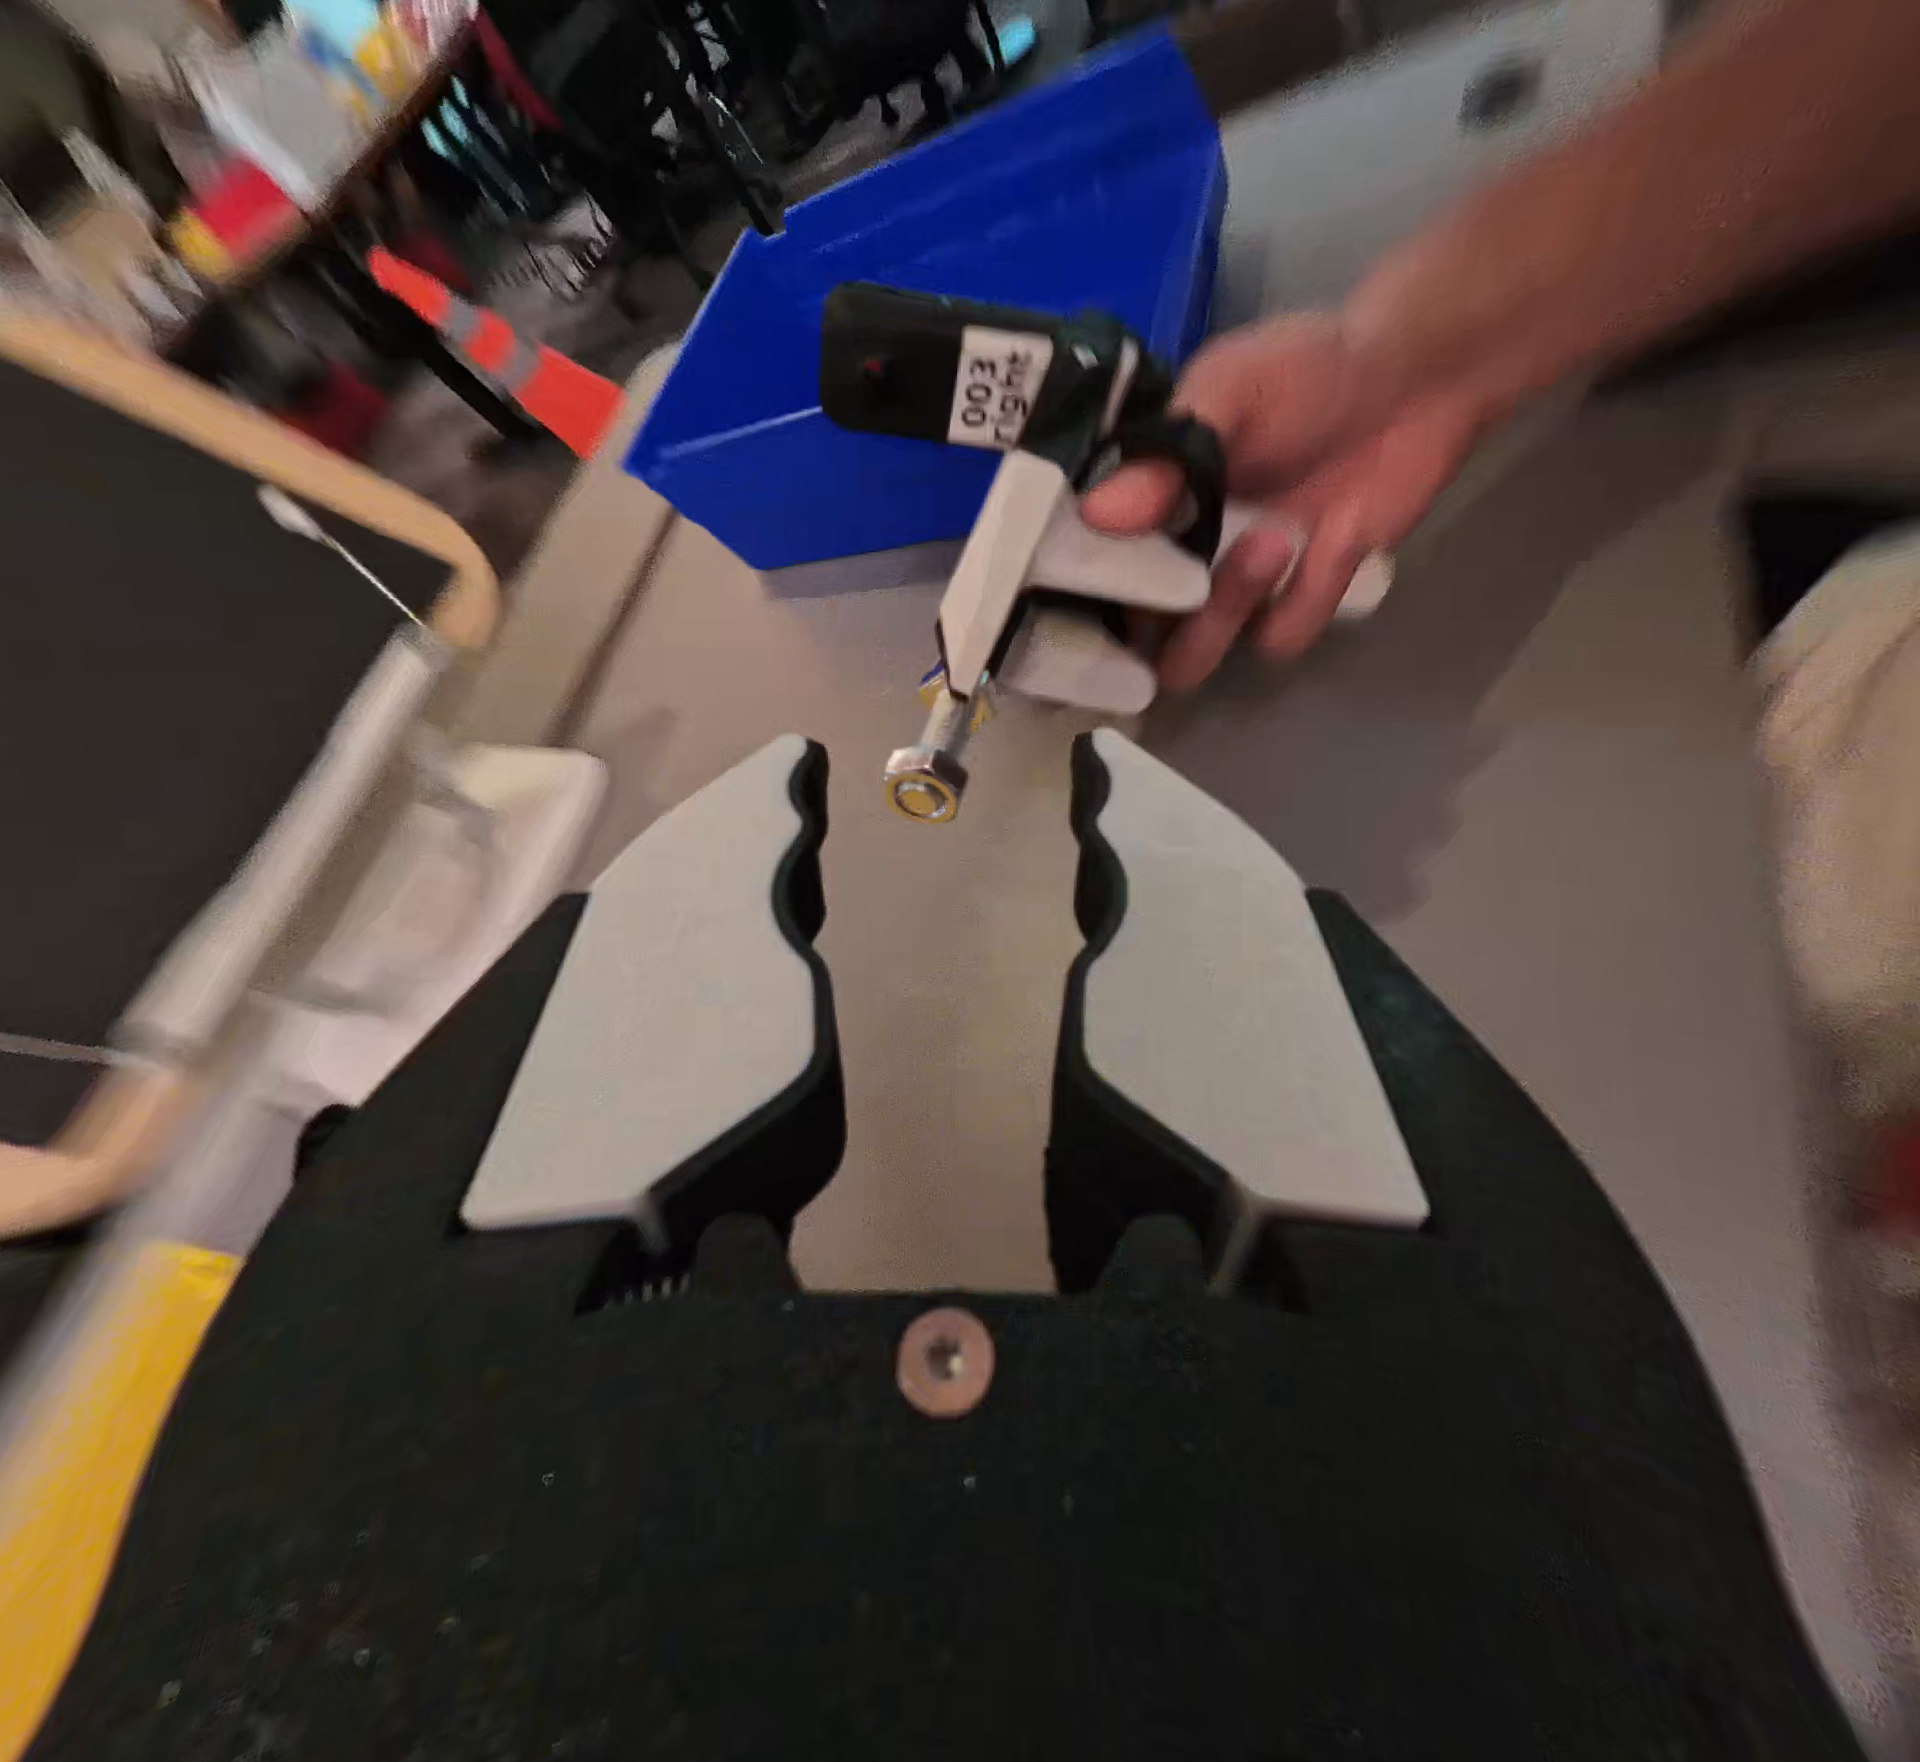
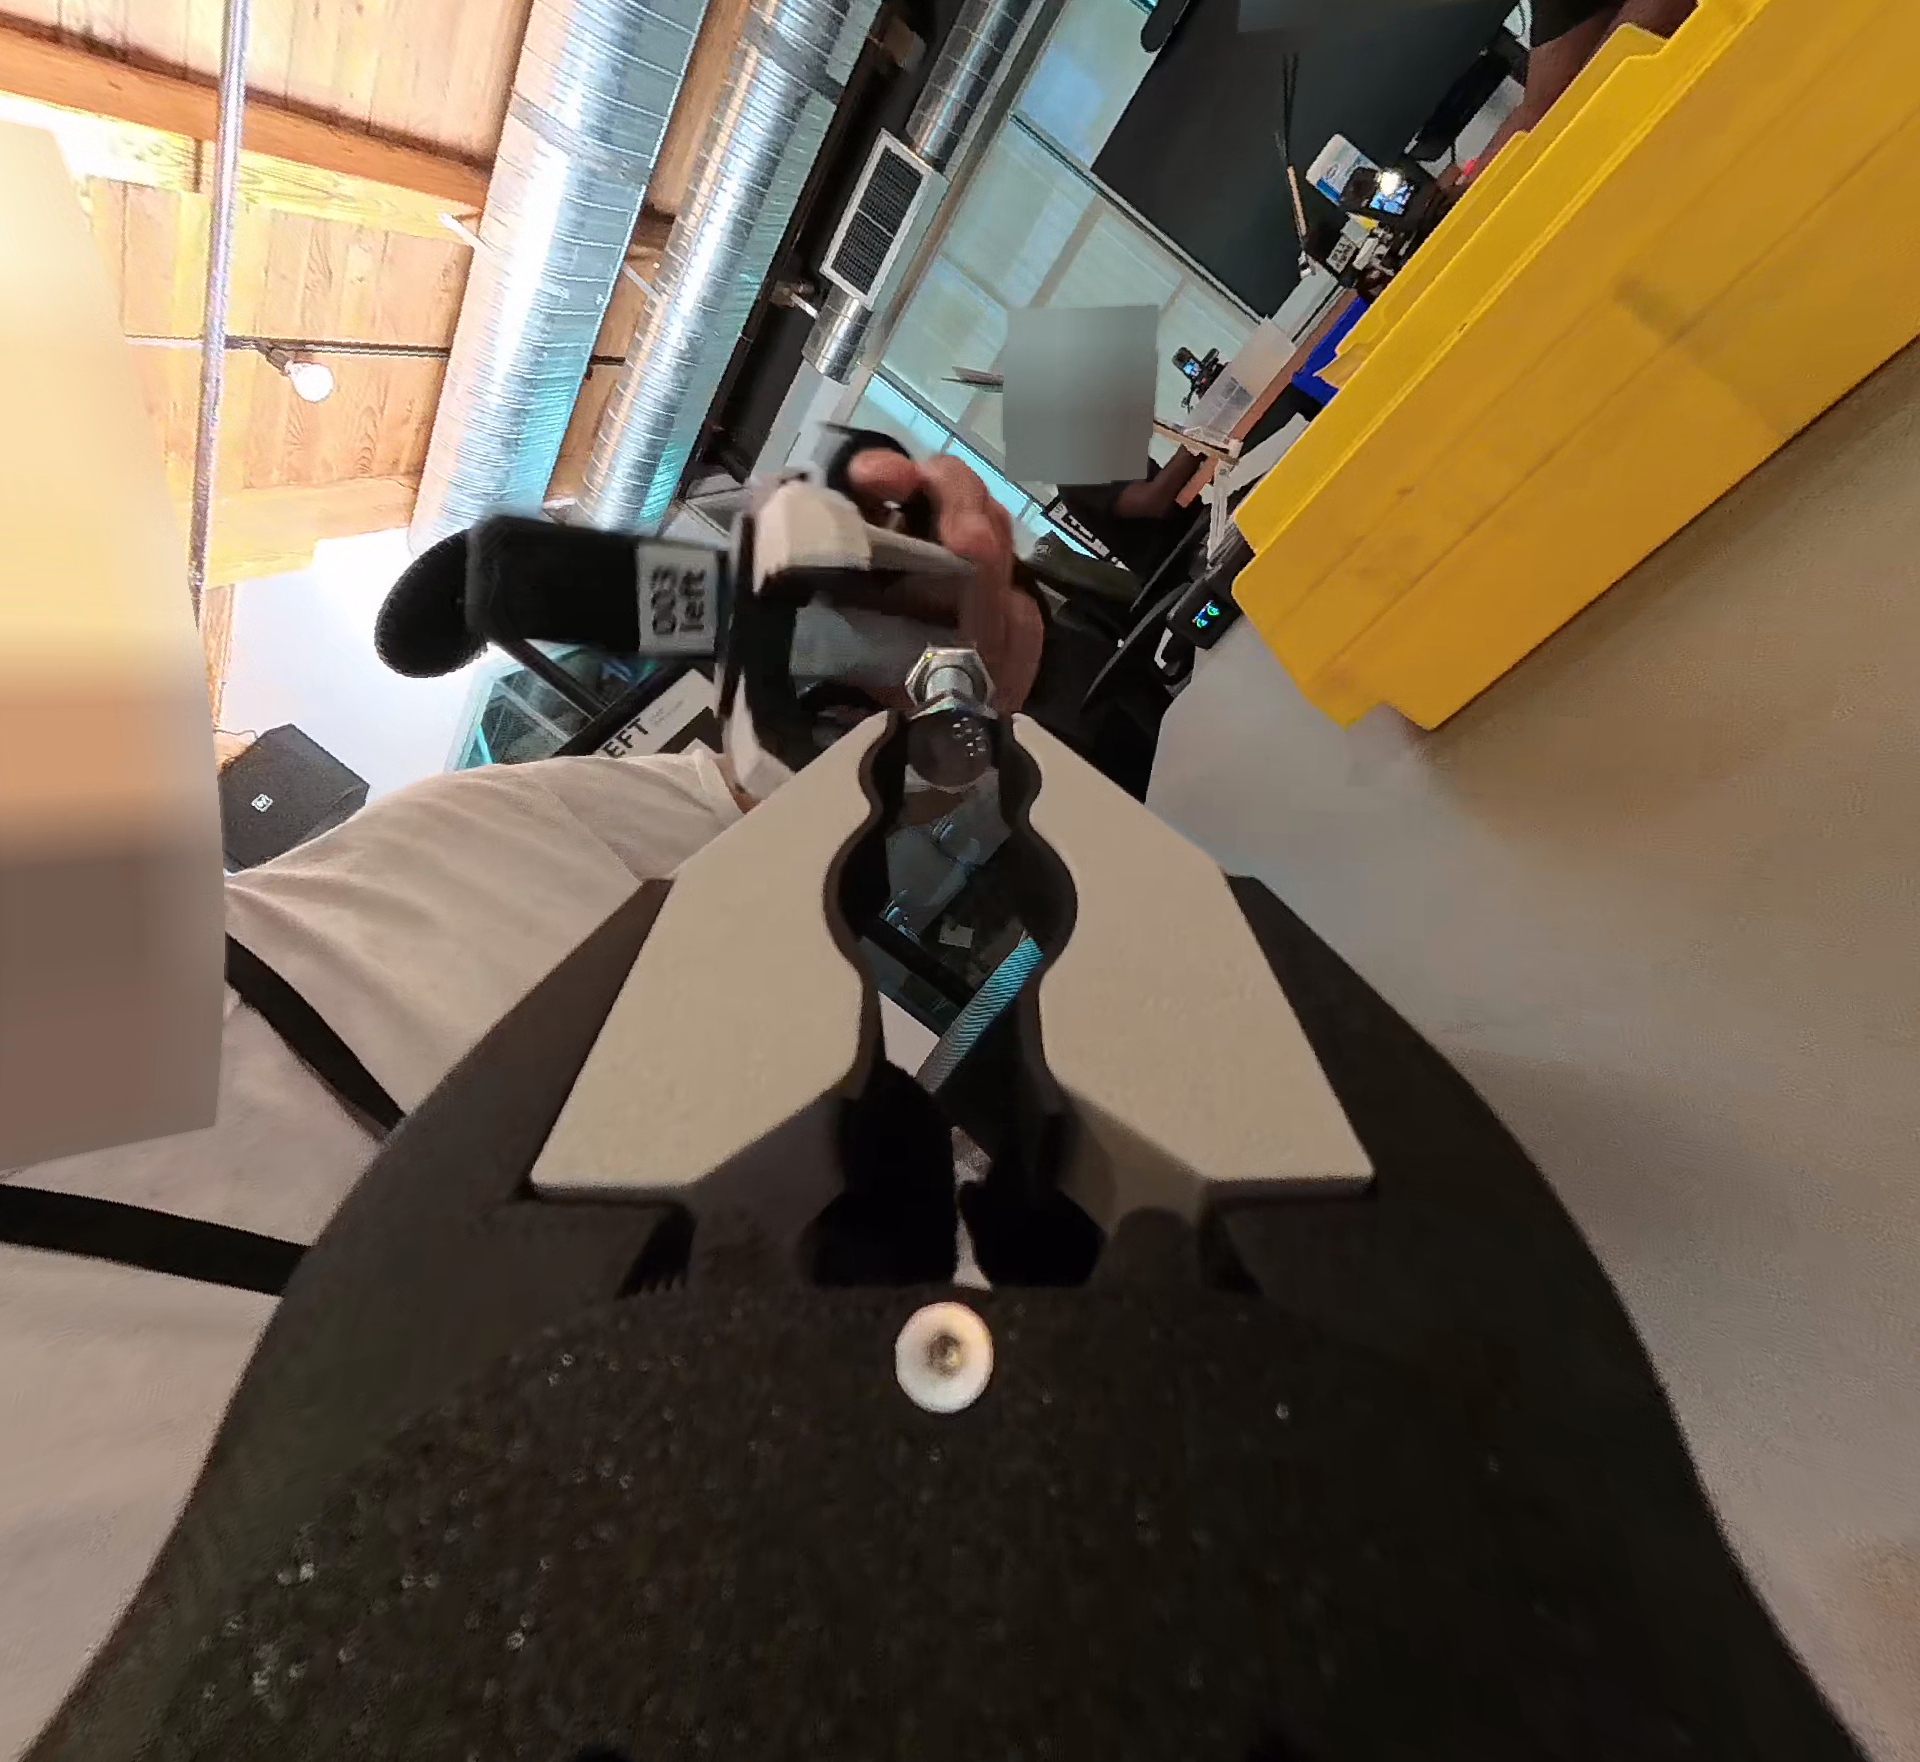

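Note:
My right gripper point(image 2: 951, 736) is shut on the head end of a silver bolt point(image 2: 951, 751), with a hex nut point(image 2: 948, 673) threaded on the shaft beyond the tips. In the left wrist view the right gripper point(image 1: 966, 684) holds the bolt point(image 1: 940, 730) out above the grey table point(image 1: 1351, 933), nut end point(image 1: 925, 782) towards me. My left gripper point(image 1: 948, 767) is open. The nut end sits between its fingertips, and neither pad touches it. One white finger point(image 2: 805, 523) of the left gripper shows in the right wrist view just behind the nut.
A blue bin point(image 1: 935, 310) stands on the table behind the right gripper. A yellow bin point(image 2: 1558, 362) stands at the right in the right wrist view. A black panel with a wooden frame point(image 1: 457, 569) and a white tray point(image 1: 499, 808) are at the left. A person's hand point(image 1: 1299, 486) holds the right gripper.

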The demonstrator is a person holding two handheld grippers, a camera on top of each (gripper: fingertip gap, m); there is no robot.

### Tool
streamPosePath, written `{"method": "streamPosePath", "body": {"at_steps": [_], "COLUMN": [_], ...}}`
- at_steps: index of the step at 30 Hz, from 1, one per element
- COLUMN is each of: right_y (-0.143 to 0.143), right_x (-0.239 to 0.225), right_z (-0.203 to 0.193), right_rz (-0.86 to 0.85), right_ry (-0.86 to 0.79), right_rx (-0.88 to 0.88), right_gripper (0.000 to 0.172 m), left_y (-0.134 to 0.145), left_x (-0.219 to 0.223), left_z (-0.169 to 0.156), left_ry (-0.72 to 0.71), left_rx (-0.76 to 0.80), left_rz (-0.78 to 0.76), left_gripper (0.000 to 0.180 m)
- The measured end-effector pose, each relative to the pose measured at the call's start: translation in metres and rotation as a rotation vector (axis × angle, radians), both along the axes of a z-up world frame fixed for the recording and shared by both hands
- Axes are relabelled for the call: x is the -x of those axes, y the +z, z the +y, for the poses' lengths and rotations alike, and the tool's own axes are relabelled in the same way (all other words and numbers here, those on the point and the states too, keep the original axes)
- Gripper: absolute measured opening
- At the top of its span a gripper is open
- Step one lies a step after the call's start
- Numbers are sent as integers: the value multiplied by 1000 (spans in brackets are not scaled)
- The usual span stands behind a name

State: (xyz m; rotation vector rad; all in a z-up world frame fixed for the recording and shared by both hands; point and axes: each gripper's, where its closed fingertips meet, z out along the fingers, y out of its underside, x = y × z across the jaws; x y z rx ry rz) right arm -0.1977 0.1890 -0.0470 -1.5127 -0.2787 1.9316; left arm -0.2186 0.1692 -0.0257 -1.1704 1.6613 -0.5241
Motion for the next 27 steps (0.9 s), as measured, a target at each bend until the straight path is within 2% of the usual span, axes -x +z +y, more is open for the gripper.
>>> {"method": "streamPosePath", "body": {"at_steps": [3,5,8,13,15,17,22,24,27], "right_y": [0,0,0,-1,-2,-4,-9,-7,-8], "right_x": [3,4,4,6,8,7,10,11,11], "right_z": [-3,-5,-7,-10,-11,-8,-5,-6,-7], "right_rz": [-5,-11,-17,-27,-41,-67,-169,-180,-192], "right_ry": [6,7,6,9,9,-22,-66,-71,-77], "right_rx": [-4,-9,-16,-19,-25,-36,-111,-132,-142], "right_gripper": [16,17,17,17,17,17,17,17,17], "left_y": [7,8,-3,-22,-25,-25,-21,-23,-24], "left_x": [5,6,7,4,0,-2,-5,-4,-4], "left_z": [2,2,6,15,14,13,17,18,16], "left_ry": [78,98,171,194,179,172,171,177,159], "left_rx": [526,810,1119,1553,1636,1655,1627,1616,1571], "left_rz": [-173,-254,-317,-374,-369,-369,-371,-354,-310], "left_gripper": [37,35,21,25,30,32,28,18,17]}}
